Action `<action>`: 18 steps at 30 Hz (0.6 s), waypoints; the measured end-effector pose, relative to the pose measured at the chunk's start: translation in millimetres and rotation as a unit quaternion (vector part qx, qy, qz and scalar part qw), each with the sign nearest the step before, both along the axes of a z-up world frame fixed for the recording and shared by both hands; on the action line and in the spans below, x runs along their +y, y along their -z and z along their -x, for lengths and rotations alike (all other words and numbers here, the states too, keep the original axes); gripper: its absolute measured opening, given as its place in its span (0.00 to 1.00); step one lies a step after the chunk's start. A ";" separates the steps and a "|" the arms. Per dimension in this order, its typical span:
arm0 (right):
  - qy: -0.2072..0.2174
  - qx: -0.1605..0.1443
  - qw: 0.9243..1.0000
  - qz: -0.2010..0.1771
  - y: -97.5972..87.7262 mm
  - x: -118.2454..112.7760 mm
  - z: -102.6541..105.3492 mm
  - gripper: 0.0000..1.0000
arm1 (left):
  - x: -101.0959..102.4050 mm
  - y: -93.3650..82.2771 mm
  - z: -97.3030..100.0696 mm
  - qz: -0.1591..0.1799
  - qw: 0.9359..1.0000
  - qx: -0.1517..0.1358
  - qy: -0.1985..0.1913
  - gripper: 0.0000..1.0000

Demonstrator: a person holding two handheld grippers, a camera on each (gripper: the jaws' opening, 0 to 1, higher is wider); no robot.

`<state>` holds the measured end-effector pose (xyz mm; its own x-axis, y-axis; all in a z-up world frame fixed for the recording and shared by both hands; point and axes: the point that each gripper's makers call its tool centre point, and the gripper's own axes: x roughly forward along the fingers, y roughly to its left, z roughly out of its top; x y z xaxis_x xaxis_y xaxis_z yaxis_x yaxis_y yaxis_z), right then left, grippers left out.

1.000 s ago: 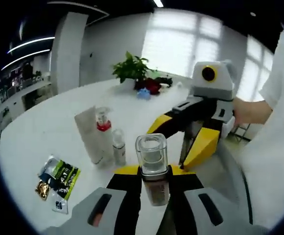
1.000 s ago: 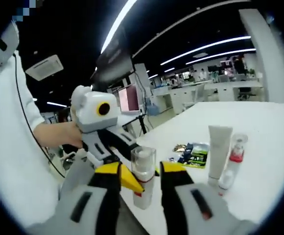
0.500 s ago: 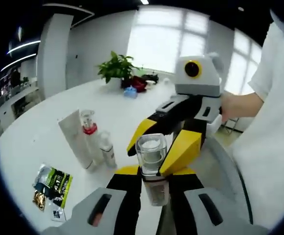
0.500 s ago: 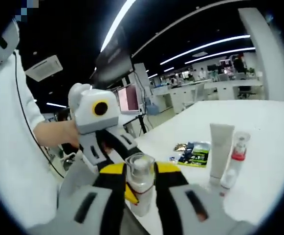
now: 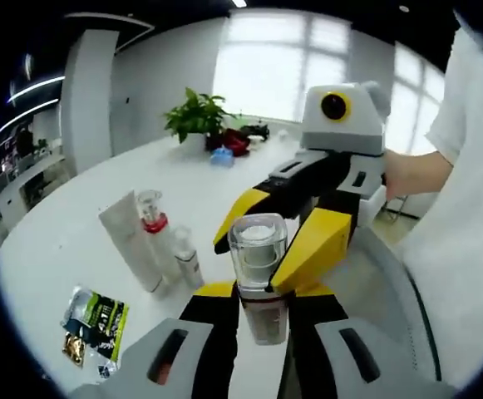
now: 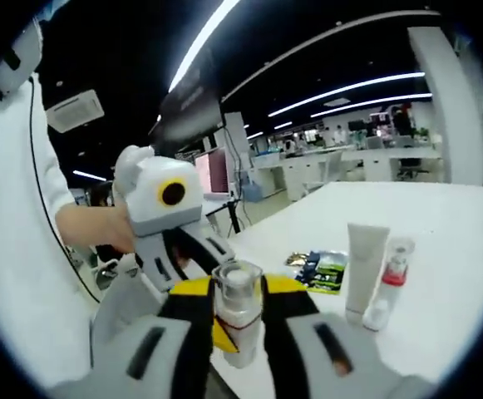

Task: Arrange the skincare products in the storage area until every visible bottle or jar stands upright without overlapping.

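Both the left gripper [image 5: 262, 303] and the right gripper [image 6: 238, 309] clamp the clear-capped bottle [image 5: 258, 274] above the table [image 5: 75, 233], well apart from the white tube [image 5: 130, 249], so one should release before it is set down upright.

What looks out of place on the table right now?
The sachets lie flat near the table's edge, apart from the upright tube and two bottles. Both grippers clamp one clear-capped bottle.
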<state>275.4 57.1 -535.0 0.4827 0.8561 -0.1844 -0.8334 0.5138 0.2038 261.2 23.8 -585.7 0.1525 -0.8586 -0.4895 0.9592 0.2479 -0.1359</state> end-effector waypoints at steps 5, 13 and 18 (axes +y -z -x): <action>0.010 -0.006 1.000 0.017 3.3 -4.2 -3.2 0.21 | -3.6 8.9 -0.7 -0.006 1.000 0.001 0.003 0.21; 0.030 -0.007 0.999 0.027 8.6 -11.4 -12.3 0.21 | -1.4 28.8 -7.4 -0.020 1.000 0.001 -0.004 0.20; 0.034 -0.007 0.998 0.045 17.0 -10.4 -13.7 0.21 | -2.7 35.8 -9.1 -0.025 1.000 -0.001 0.005 0.18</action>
<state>289.1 46.7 -552.0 0.5421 0.8020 -0.2510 -0.7987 0.5845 0.1425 270.3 21.1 -621.5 0.1456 -0.8341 -0.5321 0.9616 0.2457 -0.1220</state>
